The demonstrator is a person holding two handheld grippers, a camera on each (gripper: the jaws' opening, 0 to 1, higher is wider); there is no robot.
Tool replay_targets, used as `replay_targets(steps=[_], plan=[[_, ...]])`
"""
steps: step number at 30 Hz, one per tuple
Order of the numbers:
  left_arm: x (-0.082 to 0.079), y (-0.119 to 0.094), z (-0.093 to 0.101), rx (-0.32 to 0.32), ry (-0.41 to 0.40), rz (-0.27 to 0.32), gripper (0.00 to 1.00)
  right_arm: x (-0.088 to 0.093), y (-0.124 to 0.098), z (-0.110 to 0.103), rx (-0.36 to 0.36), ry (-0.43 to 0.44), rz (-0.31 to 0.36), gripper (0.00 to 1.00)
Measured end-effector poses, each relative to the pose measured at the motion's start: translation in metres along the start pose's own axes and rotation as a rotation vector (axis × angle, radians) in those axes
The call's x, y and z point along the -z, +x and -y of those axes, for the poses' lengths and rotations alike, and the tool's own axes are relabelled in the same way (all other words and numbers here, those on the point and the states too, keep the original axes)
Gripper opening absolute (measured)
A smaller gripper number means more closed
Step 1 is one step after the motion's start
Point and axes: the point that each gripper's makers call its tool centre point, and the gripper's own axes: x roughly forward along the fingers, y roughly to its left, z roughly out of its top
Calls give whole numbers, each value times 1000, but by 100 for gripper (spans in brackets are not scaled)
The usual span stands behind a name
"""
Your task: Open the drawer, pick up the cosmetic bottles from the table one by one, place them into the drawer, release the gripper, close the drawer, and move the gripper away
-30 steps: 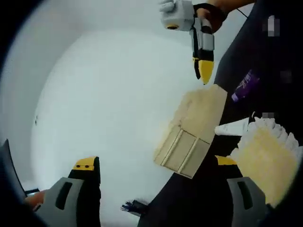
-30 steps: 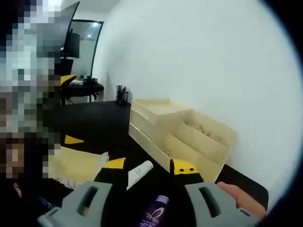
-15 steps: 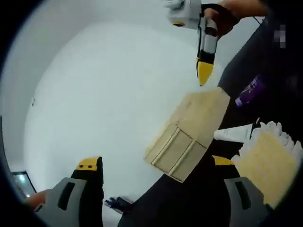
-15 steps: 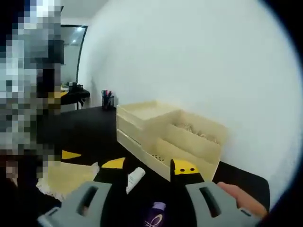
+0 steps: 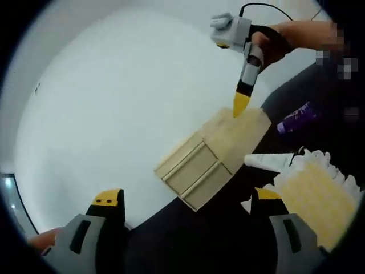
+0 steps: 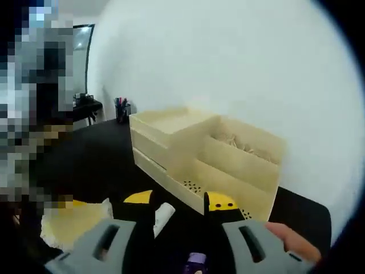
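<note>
A pale wooden drawer box [image 5: 208, 157] stands on the black table [image 5: 228, 234] against a white wall, and its two drawer fronts look flush. Beside it lie a purple cosmetic bottle [image 5: 295, 118] and a white tube [image 5: 268, 161]. My left gripper [image 5: 185, 200] is open, held back from the box with nothing between its jaws. My right gripper [image 5: 242, 104] hangs just above the box's far end. In the right gripper view the right gripper [image 6: 179, 201] is open, the drawer box [image 6: 199, 160] is close ahead, the white tube [image 6: 164, 213] lies between the jaws, and the purple bottle's cap [image 6: 197, 260] is lower.
A yellow mat with a white fringe [image 5: 319, 194] lies on the table by the tube, also seen as the mat [image 6: 71, 222] at lower left. A pen holder [image 6: 121, 108] stands at the table's far end. A hand [image 6: 285, 238] holds the right gripper.
The right gripper has come closer to the drawer box, now over its far end. The left view has swung, so the box sits more in the middle. Both grippers stay open.
</note>
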Motion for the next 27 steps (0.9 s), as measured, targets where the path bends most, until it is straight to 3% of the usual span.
replay_targets(steps=[5,8,12,15,17,21,23,27], plan=[[5,-1,4,21,-39,1,84,17,8,-14,-54,36,-19,30],[8,-1,6,38,-76,-3,83,20,3,-2,-24,17,-47,29],[7,-3,11,57,-98,0,83,35,-16,10,22,-23,-111,29],[6,-4,14,69,-102,3,83,49,-31,19,46,-63,-195,30],[4,-5,17,76,-100,8,83,63,-40,16,26,-102,-269,31],[4,-3,17,74,-85,16,82,71,-46,20,17,-134,-317,32],[6,-2,19,77,-78,14,82,71,-49,21,5,-142,-311,32],[8,-2,24,96,-78,8,82,60,-51,23,-21,-73,-214,32]])
